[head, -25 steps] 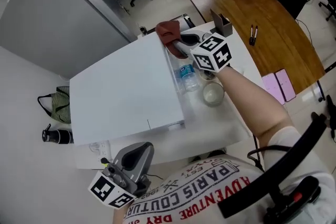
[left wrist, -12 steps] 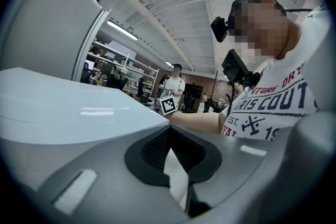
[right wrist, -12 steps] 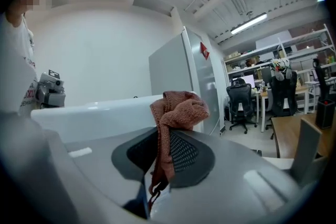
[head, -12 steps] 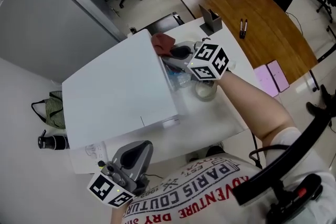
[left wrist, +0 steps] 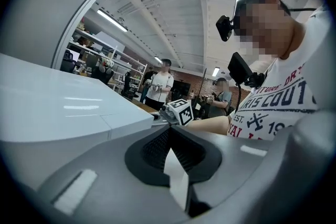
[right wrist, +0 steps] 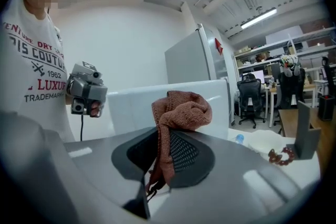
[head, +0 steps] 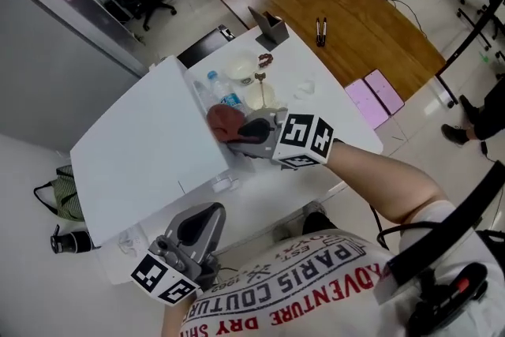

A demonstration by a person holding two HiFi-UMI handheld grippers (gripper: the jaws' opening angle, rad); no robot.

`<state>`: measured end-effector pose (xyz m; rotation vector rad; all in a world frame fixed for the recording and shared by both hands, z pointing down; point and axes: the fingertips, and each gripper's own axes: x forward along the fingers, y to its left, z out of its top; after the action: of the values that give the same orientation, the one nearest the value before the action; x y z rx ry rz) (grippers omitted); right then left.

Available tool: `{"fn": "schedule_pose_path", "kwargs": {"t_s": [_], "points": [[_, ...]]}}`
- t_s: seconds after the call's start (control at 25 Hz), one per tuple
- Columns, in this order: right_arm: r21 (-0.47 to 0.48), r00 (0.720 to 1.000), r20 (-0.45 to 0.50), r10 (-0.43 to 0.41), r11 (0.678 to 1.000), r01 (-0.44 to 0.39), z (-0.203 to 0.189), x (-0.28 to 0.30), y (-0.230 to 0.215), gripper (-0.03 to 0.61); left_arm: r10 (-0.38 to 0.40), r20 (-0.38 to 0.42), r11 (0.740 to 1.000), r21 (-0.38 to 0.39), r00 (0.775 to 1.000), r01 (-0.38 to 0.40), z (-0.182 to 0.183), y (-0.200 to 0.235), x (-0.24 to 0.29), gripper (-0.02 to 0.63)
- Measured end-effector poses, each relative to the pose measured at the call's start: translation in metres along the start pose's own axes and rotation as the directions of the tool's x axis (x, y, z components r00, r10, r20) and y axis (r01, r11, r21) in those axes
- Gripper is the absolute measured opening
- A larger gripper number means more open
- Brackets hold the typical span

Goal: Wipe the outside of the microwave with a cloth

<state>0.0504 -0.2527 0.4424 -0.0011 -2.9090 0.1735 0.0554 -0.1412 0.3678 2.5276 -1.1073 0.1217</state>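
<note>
right gripper clamped on rust-brown knitted cloth, pressed against white boxy microwave, right side, near front corner. left gripper closed, empty, held low. wiping underway; next stroke likely needs steady pressure along panel.

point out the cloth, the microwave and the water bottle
cloth (head: 223,122), head view, bunched middle of the fabric
microwave (head: 138,158), head view, its white top panel
water bottle (head: 229,99), head view, its blue label

Water bottle, pens on wooden table, two pink pads, green bag
</note>
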Motion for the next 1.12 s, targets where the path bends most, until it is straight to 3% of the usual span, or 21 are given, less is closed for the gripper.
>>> {"fn": "schedule_pose_path", "kwargs": {"t_s": [0.32,0.56,0.68,0.8,0.96,1.12], "points": [[0.049,0.999,0.041,0.012,0.999,-0.014,-0.018,-0.019,0.049,0.043,-0.084,-0.031,0.996,0.011,0.996,0.085,-0.005,-0.015,0.026,0.005],[0.097,0.998,0.054,0.028,0.995,-0.033,-0.022,-0.025,0.056,0.043,-0.097,-0.035,0.995,0.012,0.995,0.098,-0.006,-0.016,0.030,0.005],[0.142,0.994,0.107,-0.009,0.990,-0.006,-0.004,-0.035,0.032,0.043,-0.079,-0.012,0.997,0.014,0.997,0.080,0.002,-0.009,0.022,0.005],[0.144,0.981,0.133,-0.143,0.982,0.124,0.022,-0.044,-0.018,0.043,-0.035,0.012,0.999,0.015,0.999,0.035,0.010,0.002,0.008,0.005],[0.214,0.956,0.077,-0.283,0.941,0.261,0.040,-0.031,-0.090,0.043,0.026,0.032,0.999,0.019,0.999,-0.026,0.015,0.014,-0.009,0.005],[0.226,0.951,0.017,-0.309,0.928,0.297,0.050,0.011,-0.136,0.043,0.082,0.043,0.996,0.020,0.996,-0.083,0.017,0.024,-0.025,0.005]]}}
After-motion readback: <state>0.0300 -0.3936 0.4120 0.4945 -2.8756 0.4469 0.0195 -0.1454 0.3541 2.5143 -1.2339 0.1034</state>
